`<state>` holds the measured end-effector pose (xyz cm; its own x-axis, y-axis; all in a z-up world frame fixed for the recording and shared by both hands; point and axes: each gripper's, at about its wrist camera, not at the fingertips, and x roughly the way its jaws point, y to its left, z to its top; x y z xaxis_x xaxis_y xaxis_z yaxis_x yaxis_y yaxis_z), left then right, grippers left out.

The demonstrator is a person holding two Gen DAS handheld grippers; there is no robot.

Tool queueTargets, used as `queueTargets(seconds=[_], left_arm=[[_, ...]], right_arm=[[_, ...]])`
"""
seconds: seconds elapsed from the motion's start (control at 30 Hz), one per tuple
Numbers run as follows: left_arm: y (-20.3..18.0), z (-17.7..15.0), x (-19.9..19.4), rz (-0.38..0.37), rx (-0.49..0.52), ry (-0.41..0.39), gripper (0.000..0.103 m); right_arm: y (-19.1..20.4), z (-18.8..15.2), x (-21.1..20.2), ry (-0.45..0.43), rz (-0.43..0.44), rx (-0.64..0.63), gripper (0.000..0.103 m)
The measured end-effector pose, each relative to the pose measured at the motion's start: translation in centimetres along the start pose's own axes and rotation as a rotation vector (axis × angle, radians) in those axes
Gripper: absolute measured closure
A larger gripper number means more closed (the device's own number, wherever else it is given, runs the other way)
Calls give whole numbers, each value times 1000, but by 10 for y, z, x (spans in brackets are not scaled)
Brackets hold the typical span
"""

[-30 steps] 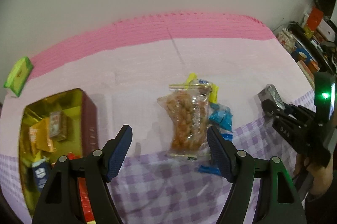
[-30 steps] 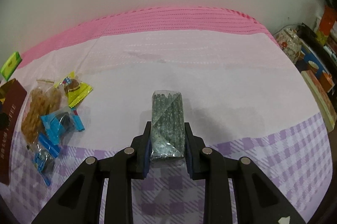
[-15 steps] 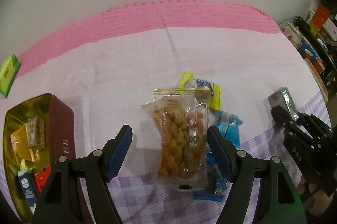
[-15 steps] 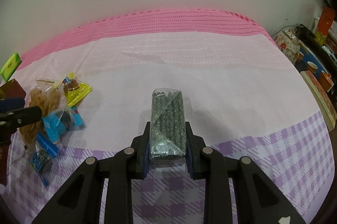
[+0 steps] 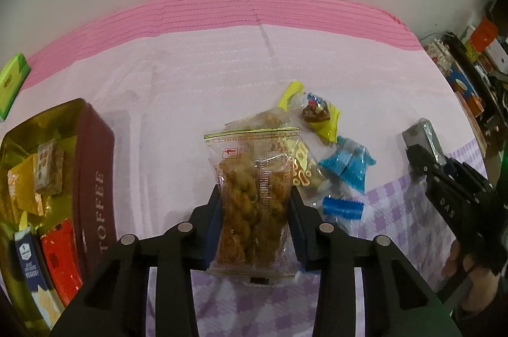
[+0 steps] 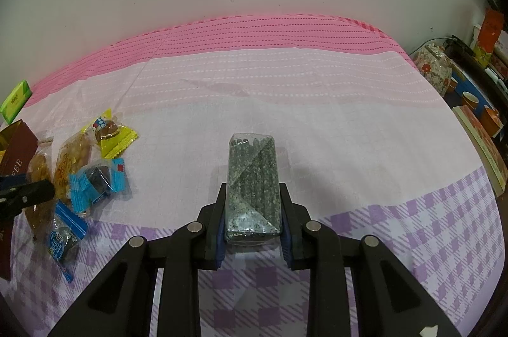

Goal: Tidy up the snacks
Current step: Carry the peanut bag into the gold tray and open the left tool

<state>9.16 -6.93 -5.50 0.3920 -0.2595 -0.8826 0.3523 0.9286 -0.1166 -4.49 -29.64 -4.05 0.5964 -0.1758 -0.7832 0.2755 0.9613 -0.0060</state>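
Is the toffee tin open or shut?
Open. The toffee tin has no lid on, and wrapped snacks show inside it.

Toffee tin (image 5: 95,178) sits at the table's (image 5: 206,76) left edge; snack pile (image 5: 330,156) lies mid-table to its right; small box (image 5: 11,83) rests at the far-left corner.

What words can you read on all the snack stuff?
"TOFFEE" on the side of the dark red tin.
"DAS" on the right claw, seen from the left camera.
Red logo on the fried twist bag: too small.
Green box, blue wrappers, packets in the tin: too blurred.
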Motion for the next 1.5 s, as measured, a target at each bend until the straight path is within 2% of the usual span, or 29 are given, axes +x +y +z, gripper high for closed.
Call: queueTargets(seconds=[0.3,0.53,0.73,0.9,1.1,1.23,1.5], left_arm=[[5,-9,-24,-1,-9,-12,64],[25,-8,-64,20,-54,-40,64],[70,-12,-94,65,-140,-36,64],[116,-23,-109,141,-206,-20,64],[159,-44,-109,222,-227,38,64],[173,-58,-100,270,-225,82,64],[184,-67,-85,294,-206,122,64]], right_arm=[[0,0,0,-1,-3,-1,78],[1,-1,0,-1,-2,-2,78],[0,-1,0,-2,-4,-1,78],[1,-1,0,1,-4,-2,78],[-1,1,-1,12,0,-5,77],[0,1,-1,12,-1,-4,78],[-1,4,1,26,2,-21,78]])
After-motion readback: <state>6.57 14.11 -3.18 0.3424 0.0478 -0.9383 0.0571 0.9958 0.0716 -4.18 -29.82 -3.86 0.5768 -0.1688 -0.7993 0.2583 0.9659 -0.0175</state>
